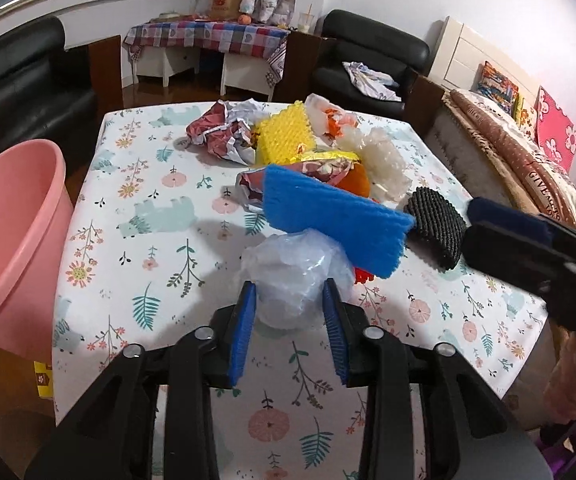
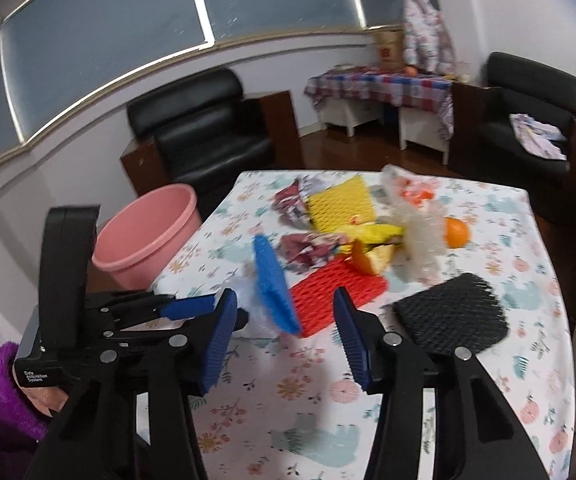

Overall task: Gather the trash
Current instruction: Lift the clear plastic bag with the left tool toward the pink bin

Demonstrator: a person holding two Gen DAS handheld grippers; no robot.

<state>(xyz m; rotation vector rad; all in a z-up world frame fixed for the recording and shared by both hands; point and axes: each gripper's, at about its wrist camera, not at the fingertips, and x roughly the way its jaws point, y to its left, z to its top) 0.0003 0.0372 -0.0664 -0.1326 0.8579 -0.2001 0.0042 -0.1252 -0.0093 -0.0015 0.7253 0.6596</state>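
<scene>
My left gripper (image 1: 290, 294) is shut on a crumpled clear plastic bag (image 1: 292, 276), with both blue pads pressed against its sides just above the floral tablecloth (image 1: 147, 216). A blue foam net sleeve (image 1: 336, 220) leans on the bag's far side. Behind lies a trash pile: yellow foam net (image 1: 283, 136), crumpled red-and-white paper (image 1: 215, 128), white foam net (image 1: 384, 160), black foam net (image 1: 436, 224). My right gripper (image 2: 285, 312) is open and empty, hovering before the blue sleeve (image 2: 273, 284) and a red foam net (image 2: 336, 292). A pink bin (image 1: 11, 240) stands left of the table.
An orange (image 2: 456, 232) lies on the table beyond the white net. Black armchairs (image 2: 203, 128) stand behind the table, and a bed (image 1: 528, 168) lies to the right. The pink bin also shows in the right wrist view (image 2: 147, 232), by the table's left edge.
</scene>
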